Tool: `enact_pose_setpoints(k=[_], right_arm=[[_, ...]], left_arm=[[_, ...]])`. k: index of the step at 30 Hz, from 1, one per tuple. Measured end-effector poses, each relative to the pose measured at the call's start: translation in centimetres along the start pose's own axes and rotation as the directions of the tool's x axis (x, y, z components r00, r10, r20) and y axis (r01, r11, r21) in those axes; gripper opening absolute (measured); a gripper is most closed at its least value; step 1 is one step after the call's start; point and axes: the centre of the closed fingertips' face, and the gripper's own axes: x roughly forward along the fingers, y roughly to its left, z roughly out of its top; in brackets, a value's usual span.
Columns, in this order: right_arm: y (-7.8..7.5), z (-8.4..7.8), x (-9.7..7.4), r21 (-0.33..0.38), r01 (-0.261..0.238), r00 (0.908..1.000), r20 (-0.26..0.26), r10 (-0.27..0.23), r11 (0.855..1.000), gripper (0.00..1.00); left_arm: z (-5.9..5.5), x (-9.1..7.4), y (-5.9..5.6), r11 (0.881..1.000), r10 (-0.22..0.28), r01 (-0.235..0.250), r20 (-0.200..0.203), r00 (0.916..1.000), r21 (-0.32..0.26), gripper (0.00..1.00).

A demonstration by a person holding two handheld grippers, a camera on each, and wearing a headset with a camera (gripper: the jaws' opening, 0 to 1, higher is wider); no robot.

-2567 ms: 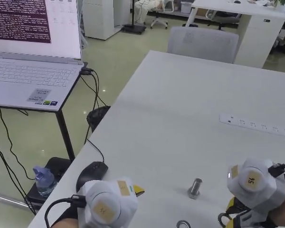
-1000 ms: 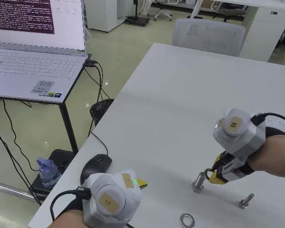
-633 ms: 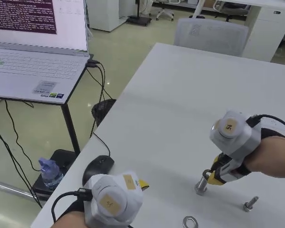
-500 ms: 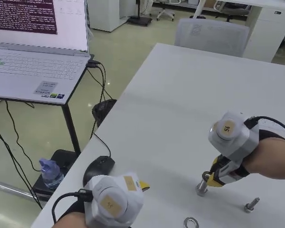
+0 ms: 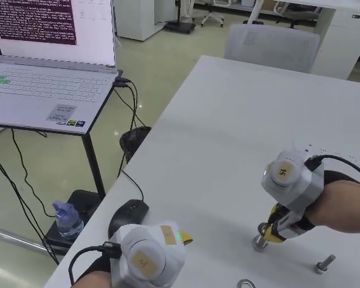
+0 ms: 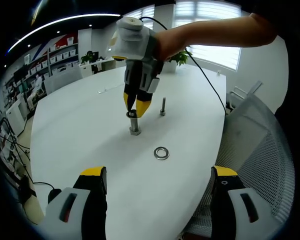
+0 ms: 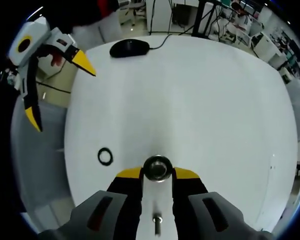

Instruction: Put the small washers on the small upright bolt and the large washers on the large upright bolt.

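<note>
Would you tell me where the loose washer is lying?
In the left gripper view the loose washer lies flat on the white table, a little nearer the camera than the large upright bolt, where the right gripper holds another washer.

The head view looks steeply down from above the near edge of the white surface (image 5: 228,150), facing its far side. The left gripper view sits low at that near edge and looks across at the right tongs (image 6: 137,111) and the upright grey steel bolt (image 6: 134,125), some way off. The right gripper view looks straight down, close over the round steel washer (image 7: 157,168) between its tips, with the left tongs (image 7: 60,92) at the frame's edge. All three views share the loose steel washer (image 6: 161,153).
</note>
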Motion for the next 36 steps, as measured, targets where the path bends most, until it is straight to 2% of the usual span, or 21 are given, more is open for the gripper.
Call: enact_pose_setpoints(k=[26,36], right_arm=[[-0.4,-1.4,3.2,0.021,-0.016,0.9994,-0.03,0.016,1.0,0.22],[-0.3,-1.5,4.0,0.018,-0.014,0.9994,-0.031,0.015,1.0,0.23]], left_arm=[[0.0,0.4,0.2,1.0,-0.003,0.003,-0.008,1.0,-0.004,0.86],[-0.6,0.3,0.2,1.0,-0.001,0.001,-0.013,0.9999,-0.01,0.85]])
